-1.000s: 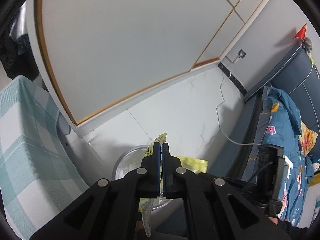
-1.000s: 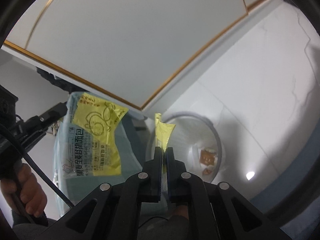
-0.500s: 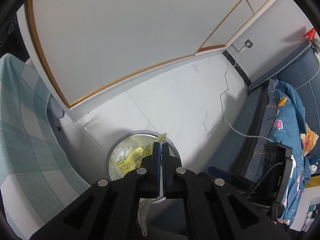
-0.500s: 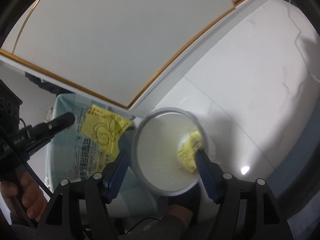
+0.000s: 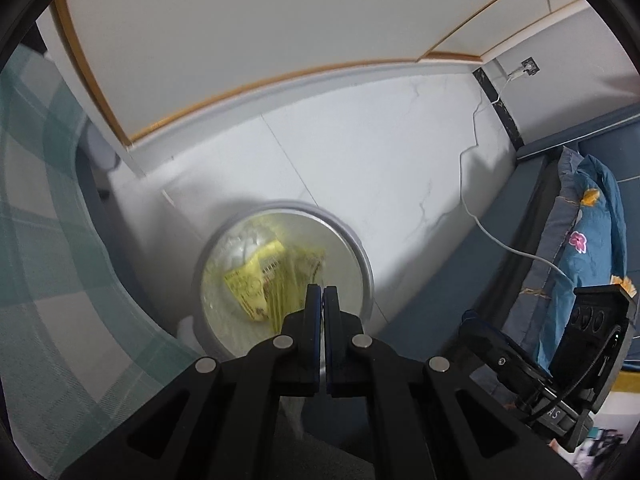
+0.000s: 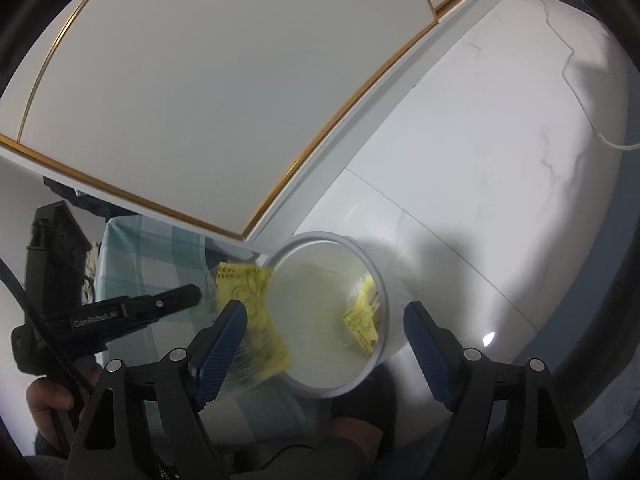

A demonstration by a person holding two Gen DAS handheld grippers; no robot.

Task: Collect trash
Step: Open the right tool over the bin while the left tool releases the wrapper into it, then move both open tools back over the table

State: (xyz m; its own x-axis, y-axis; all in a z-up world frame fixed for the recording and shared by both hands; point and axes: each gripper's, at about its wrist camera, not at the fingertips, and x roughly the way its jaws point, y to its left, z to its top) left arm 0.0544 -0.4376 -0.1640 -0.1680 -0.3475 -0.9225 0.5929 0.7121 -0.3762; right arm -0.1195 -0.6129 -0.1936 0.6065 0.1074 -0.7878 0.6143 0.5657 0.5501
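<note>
A round white trash bin [image 5: 360, 252] stands on the white floor, also in the right wrist view [image 6: 380, 280]. A small yellow wrapper [image 5: 250, 280] lies inside it, seen too in the right wrist view [image 6: 362, 320]. My left gripper [image 5: 322, 300] is shut on a clear bag with a yellow label [image 6: 256, 320], held at the bin's rim; from the left wrist it shows as blurred yellow [image 5: 296, 280]. My right gripper [image 6: 324, 320] is open and empty above the bin.
A table with a teal checked cloth [image 5: 44, 240] stands left of the bin. A white wardrobe [image 5: 240, 20] is behind. A bed with blue bedding [image 5: 592, 208] is on the right, and a white cable [image 5: 480, 220] runs across the floor.
My right gripper opened and its yellow wrapper dropped into the bin. My left gripper moved over the bin with the bag in it.
</note>
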